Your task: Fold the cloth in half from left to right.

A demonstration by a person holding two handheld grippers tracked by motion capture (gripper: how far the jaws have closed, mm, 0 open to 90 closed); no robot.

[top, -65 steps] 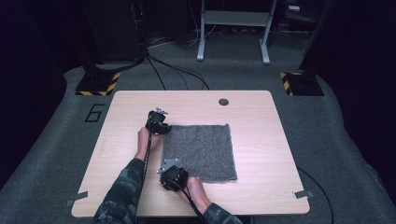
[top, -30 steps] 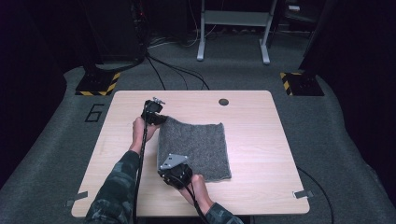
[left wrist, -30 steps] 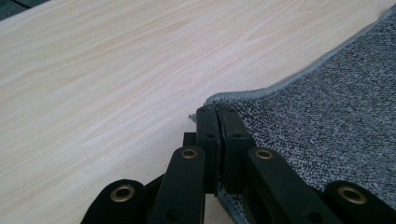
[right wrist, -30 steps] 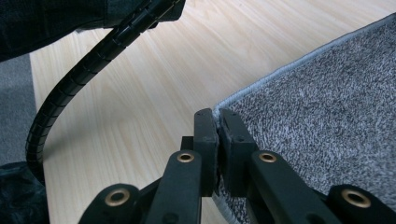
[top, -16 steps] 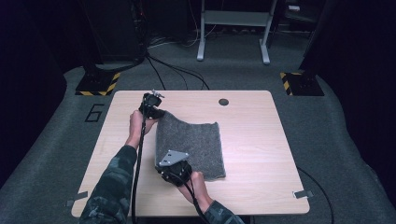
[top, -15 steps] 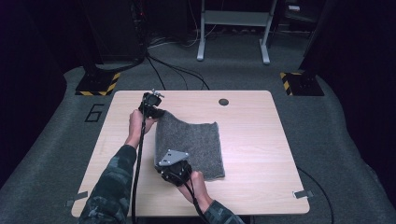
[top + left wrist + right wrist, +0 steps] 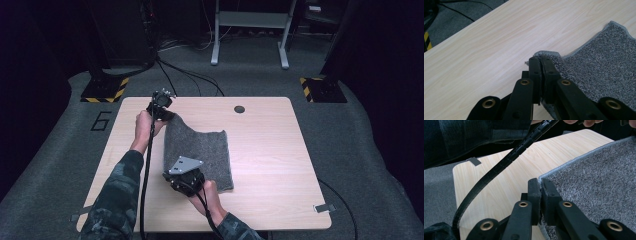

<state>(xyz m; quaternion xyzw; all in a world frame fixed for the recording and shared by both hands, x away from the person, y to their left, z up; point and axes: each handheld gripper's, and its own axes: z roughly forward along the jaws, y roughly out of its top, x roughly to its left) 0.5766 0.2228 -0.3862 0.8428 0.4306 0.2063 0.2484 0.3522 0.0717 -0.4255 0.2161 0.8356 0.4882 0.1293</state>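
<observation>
1. A pale wood surface stands on grey carpet floor in a dark room, with a metal frame at the far side.
2. Yellow-and-black striped bases sit on the floor off the far left and far right corners, and a painted "6" marks the floor at left.
3. A small dark round disc lies on the surface near its far edge.
4. A grey cloth lies left of the surface's middle; its right part rests flat, while its left edge is raised off the wood.
5. The left hand-held gripper is at the cloth's far left corner; in the left gripper view its jaws are pressed together on that corner.
6. The right hand-held gripper is at the near left corner, its grey plate facing up; in the right gripper view its jaws are clamped on the cloth's hemmed edge.
7. Camouflage sleeves enter from the near side, and a black ribbed cable trails from the left hand-held gripper across the near left of the surface.
</observation>
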